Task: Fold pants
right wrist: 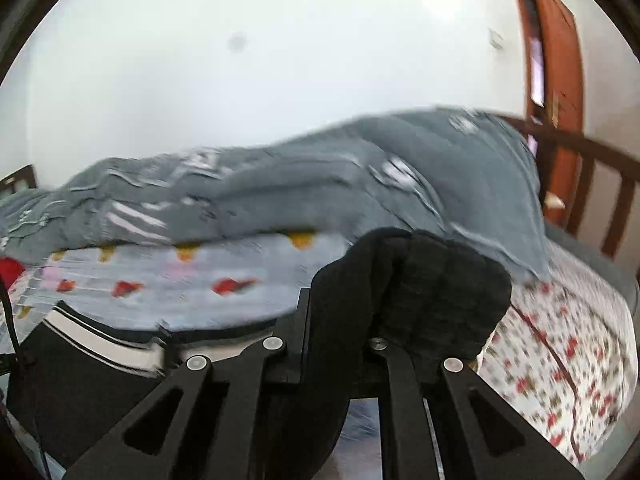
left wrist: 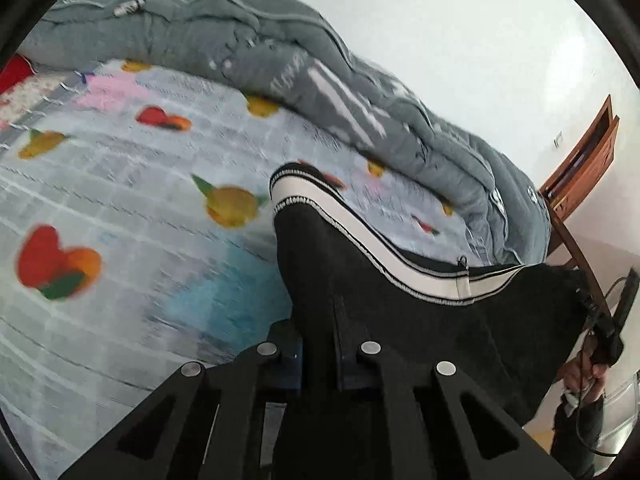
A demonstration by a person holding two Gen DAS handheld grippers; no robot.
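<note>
Bed sheet (left wrist: 120, 208), pale w/ fruit print, takes up most of both views & is my work surface. Grey quilt (left wrist: 248, 40) is heaped along the far side against the wall. A second floral sheet (right wrist: 560, 344) shows at the foot end, w/ wooden rail (right wrist: 592, 168) & an orange-brown door (right wrist: 556, 52) beyond.

Pants (left wrist: 360, 264), black w/ a white striped band, hang lifted off the sheet, stretched between my two tongs. My left gripper (left wrist: 320, 356) is clamped down on the black fabric, jaws nearly together, cloth running up from between them. My right gripper (right wrist: 340, 344) is pinched tight too, a bunched wad of the same black cloth spilling over its tips. In the left view I can see my right hand (left wrist: 588, 376) on its handle, at the far end of the pants.

Step in hand, as I judge it: carry both held ends over & lay them down for a fold. To do it well: keep both ends level, keep the cloth taut so the band stays straight, lower w/o dragging.

In the way: quilt crowds the far edge, so I'd land the pants on the near open sheet. A thin cable (right wrist: 10, 320) hangs by the left edge; could snag.
</note>
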